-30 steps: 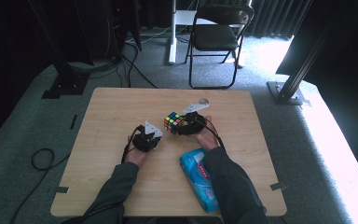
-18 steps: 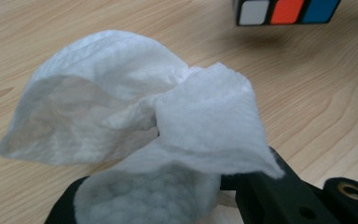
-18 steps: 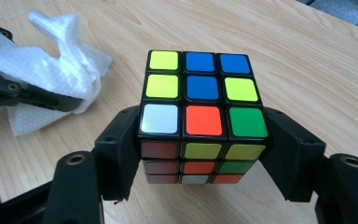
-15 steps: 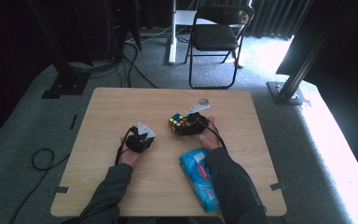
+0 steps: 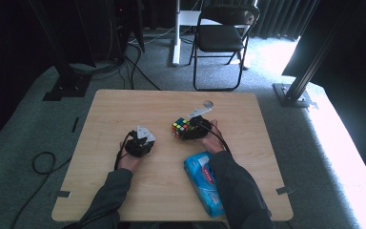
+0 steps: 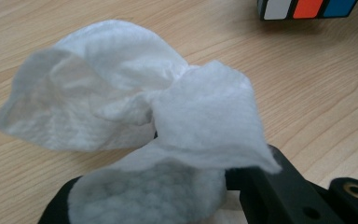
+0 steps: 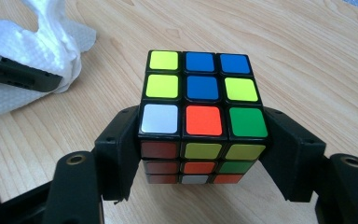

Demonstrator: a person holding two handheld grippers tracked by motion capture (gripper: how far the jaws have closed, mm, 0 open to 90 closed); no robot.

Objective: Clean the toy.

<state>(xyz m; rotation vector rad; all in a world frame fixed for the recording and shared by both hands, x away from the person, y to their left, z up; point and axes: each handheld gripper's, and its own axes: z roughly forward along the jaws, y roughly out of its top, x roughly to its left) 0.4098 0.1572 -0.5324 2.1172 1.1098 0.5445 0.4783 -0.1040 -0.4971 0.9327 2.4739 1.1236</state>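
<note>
A scrambled Rubik's cube point(image 5: 181, 127) point(image 7: 200, 107) sits mid-table with my right gripper point(image 5: 189, 129) point(image 7: 200, 154) shut on it, one black jaw pressed to each side. I cannot tell whether the cube rests on the wood or hangs just above it. To its left, my left gripper point(image 5: 140, 141) point(image 6: 168, 186) is shut on a crumpled white tissue point(image 5: 143, 132) point(image 6: 135, 107), which billows over the jaws and hides their tips. The cube's lower edge point(image 6: 307, 7) shows at the top right of the left gripper view. The tissue point(image 7: 32, 51) shows at the upper left of the right gripper view.
A blue pack of wipes point(image 5: 205, 183) lies near the front edge of the wooden table point(image 5: 124, 105), under the right forearm. A folding chair point(image 5: 221, 38) and cables stand on the floor beyond the table.
My left gripper with the tissue has drawn a little to the left, away from the cube. The right gripper and the cube have stayed in place.
</note>
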